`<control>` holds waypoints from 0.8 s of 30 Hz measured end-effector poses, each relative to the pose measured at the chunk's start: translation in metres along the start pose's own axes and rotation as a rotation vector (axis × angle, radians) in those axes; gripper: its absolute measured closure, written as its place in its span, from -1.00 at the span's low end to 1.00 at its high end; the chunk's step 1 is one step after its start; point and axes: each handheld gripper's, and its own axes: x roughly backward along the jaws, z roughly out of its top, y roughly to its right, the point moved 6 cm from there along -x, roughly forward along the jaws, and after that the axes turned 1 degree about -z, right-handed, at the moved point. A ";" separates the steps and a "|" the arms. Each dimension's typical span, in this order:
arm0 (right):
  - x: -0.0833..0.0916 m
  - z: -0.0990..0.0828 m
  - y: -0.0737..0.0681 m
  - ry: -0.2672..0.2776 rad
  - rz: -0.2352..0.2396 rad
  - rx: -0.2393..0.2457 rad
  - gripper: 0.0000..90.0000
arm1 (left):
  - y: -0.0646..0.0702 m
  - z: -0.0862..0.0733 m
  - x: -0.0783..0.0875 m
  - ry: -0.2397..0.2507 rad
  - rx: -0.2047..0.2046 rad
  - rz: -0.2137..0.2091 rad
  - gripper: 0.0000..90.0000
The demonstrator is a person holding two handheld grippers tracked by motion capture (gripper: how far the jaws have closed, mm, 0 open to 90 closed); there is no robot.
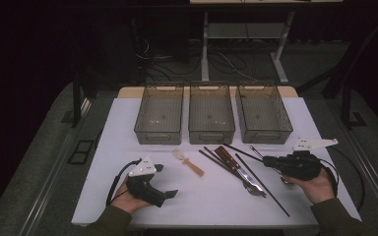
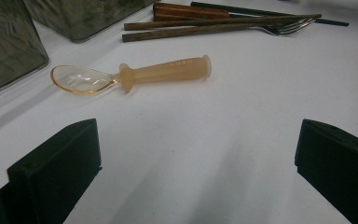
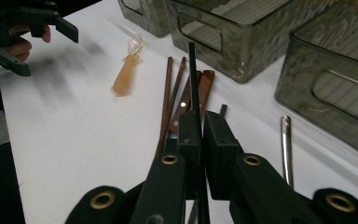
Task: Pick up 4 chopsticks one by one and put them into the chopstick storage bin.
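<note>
A white desk (image 1: 128,147) stands in a dark room, with cables on the grey floor (image 1: 39,147) beyond. Three clear bins (image 1: 211,115) line its far edge. The right tool (image 3: 200,135) is clamped on a black chopstick (image 3: 192,70) among the cutlery. The left tool (image 2: 196,154), jaws apart, hovers near an orange baby spoon (image 2: 135,77).

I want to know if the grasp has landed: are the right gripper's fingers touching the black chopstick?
Touching. In the right gripper view the right gripper has its fingers closed on the black chopstick, which runs up from between them with no gap.
</note>
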 end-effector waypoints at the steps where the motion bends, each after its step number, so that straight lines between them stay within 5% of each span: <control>1: -0.002 0.002 -0.001 0.001 0.001 0.008 0.91 | 0.000 0.000 0.000 -0.003 -0.003 -0.001 -1.00; 24: -0.045 0.051 -0.021 0.049 0.051 0.018 0.91 | 0.002 0.001 -0.001 0.001 -0.010 -0.015 -1.00</control>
